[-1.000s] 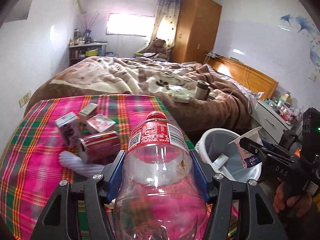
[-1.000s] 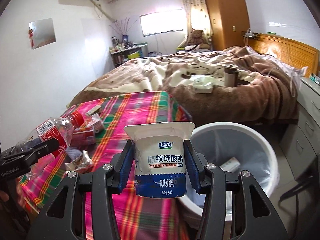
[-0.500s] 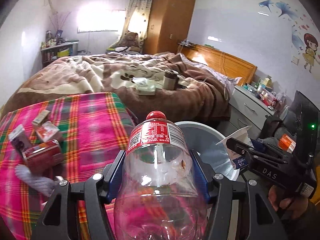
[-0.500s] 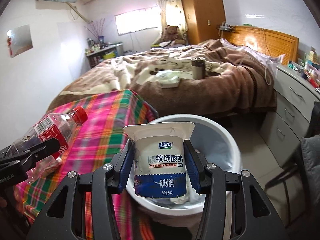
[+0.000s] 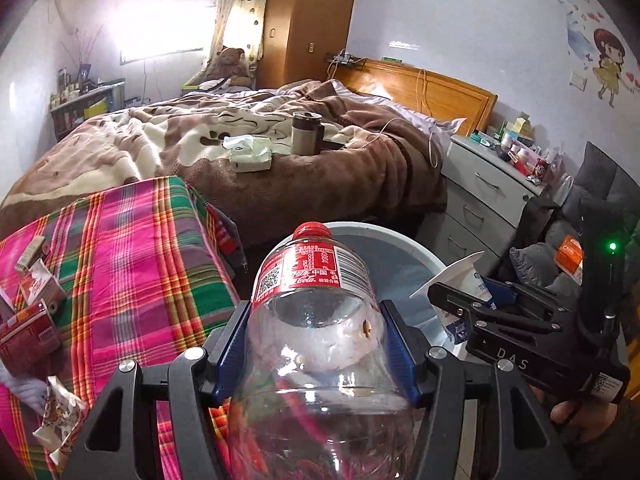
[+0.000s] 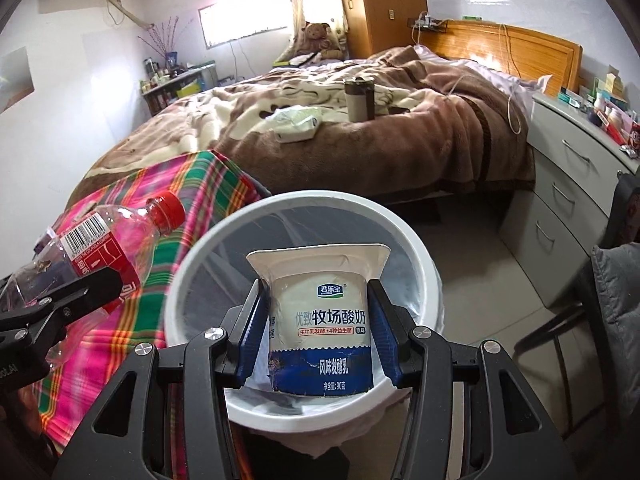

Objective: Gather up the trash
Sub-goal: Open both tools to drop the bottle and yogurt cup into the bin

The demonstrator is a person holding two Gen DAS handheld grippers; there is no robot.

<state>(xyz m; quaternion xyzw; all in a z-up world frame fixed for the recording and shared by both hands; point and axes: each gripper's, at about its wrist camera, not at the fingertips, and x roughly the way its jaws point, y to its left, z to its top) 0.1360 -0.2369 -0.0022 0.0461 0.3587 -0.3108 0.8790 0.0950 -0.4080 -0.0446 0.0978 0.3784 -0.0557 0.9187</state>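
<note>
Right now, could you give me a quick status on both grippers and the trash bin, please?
Left gripper shut on plastic bottle. Right gripper shut on yogurt cup, over the white bin. Bin mouth unobstructed; more litter on the plaid cloth.

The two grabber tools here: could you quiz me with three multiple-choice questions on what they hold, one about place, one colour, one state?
1. Where is the yogurt cup?
A. on the bed
B. over the white bin
C. on the dresser

2. What colour is the cap of the plastic bottle?
A. red
B. green
C. white

3. The left gripper is:
A. open and empty
B. shut on the bottle
C. lying on the plaid cloth

Answers: 1 B, the right gripper holds it above the bin's mouth. 2 A, the cap shows red. 3 B, both pads press the bottle's sides.
</note>
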